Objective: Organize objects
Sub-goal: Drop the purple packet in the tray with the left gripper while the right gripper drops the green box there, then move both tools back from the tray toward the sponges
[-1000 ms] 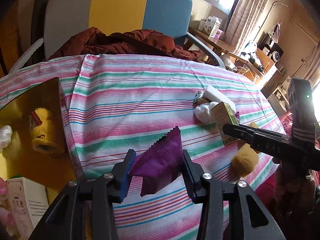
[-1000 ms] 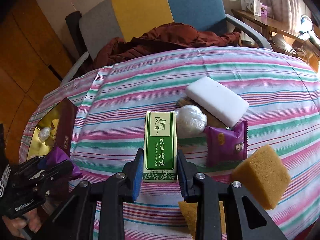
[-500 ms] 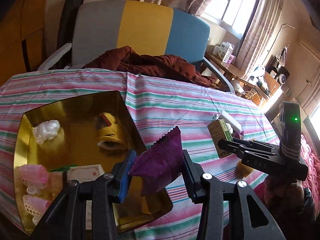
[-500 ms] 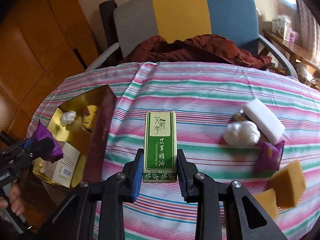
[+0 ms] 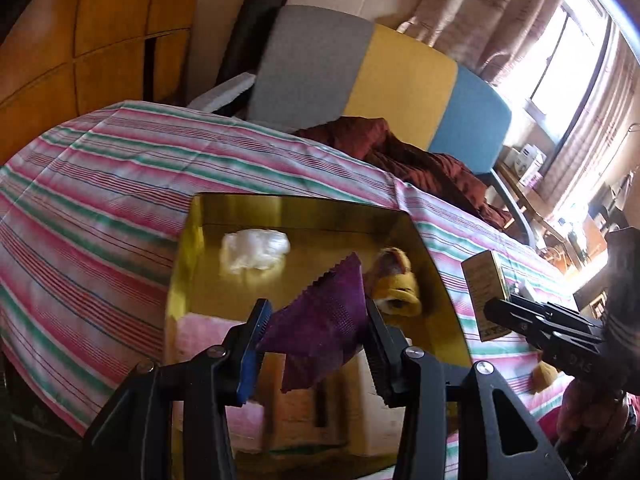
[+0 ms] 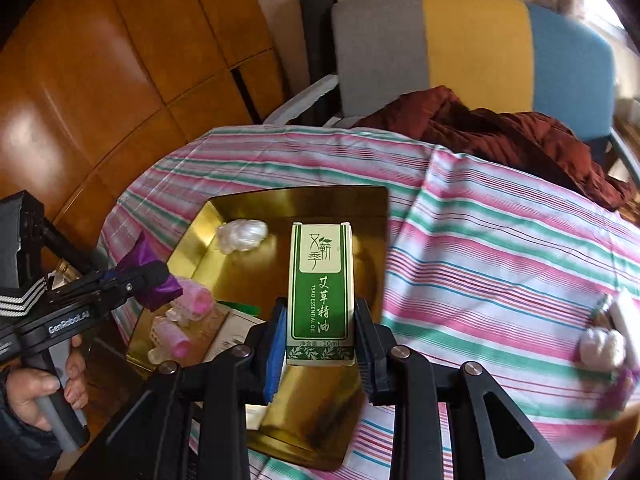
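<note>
Where the left gripper [image 5: 314, 346] closes, its two ribbed black fingers [image 5: 376, 344] are clamped on a purple packet [image 5: 320, 328], a crinkled foil sachet with a saw-toothed edge, held tilted in the air above the gold tray [image 5: 188, 256]. The right gripper [image 6: 320, 342] has its fingers pressed on both sides of a green-and-white oil box [image 6: 321, 292], a small upright carton held over the near half of the same tray [image 6: 192, 236].

The tray is a shallow rectangular box with a mirror-like gold lining and low raised walls. Inside it, against the far wall, lies a white crumpled wad [image 6: 242, 235]; a yellow plush piece [image 5: 396, 284] sits by the right wall just beyond the packet. Pink ribbed rollers [image 6: 192, 300] and a pale printed carton [image 6: 236, 332] fill the near left corner, so the bare gold floor lies mostly in the middle and toward the far side. The tray's near edge reaches toward the edge of the table.

The table is covered by a striped cloth [image 6: 500, 248] in pink, green and white, smooth and mostly bare to the right of the tray; at its far right sit another white wad [image 6: 602, 346] and a white block [image 6: 626, 320]. Behind the table, a rumpled dark-red garment [image 6: 500, 132] lies on a chair [image 6: 472, 48] with grey, yellow and blue panels. A hand [image 6: 36, 392] grips the left tool's handle.
</note>
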`<action>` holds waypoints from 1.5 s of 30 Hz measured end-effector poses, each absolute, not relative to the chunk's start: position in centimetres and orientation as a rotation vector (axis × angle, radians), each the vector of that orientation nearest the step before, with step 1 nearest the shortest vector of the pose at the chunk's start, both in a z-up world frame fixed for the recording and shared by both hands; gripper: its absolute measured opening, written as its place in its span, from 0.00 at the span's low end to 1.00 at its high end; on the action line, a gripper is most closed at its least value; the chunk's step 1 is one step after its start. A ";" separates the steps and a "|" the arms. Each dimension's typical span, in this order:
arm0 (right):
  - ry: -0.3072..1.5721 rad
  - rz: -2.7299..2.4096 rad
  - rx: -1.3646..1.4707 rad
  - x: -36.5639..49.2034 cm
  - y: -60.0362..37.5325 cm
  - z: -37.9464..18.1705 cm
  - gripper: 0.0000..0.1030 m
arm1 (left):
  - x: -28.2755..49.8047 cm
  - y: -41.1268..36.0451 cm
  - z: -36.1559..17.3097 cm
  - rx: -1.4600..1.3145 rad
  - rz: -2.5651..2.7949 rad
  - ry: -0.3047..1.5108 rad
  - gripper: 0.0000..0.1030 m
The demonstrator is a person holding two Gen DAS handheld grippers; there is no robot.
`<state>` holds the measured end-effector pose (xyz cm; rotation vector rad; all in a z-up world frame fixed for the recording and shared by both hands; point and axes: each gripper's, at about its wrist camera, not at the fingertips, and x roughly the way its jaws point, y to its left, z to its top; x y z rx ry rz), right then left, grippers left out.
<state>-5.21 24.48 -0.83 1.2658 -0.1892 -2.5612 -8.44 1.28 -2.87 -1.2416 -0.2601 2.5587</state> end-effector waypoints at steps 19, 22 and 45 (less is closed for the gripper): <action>-0.248 -2.369 1.343 -10.6 15.1 -3.9 0.33 | -11.5 -3.7 -5.4 -1.352 2.640 -0.363 0.50; -0.188 -2.408 1.346 -9.5 15.0 -4.0 0.47 | -10.2 -3.6 -5.2 -1.336 2.662 -0.345 0.50; -0.035 -2.678 1.226 -2.5 19.3 -2.0 0.76 | -3.4 2.3 -3.1 -1.203 2.706 -0.045 0.50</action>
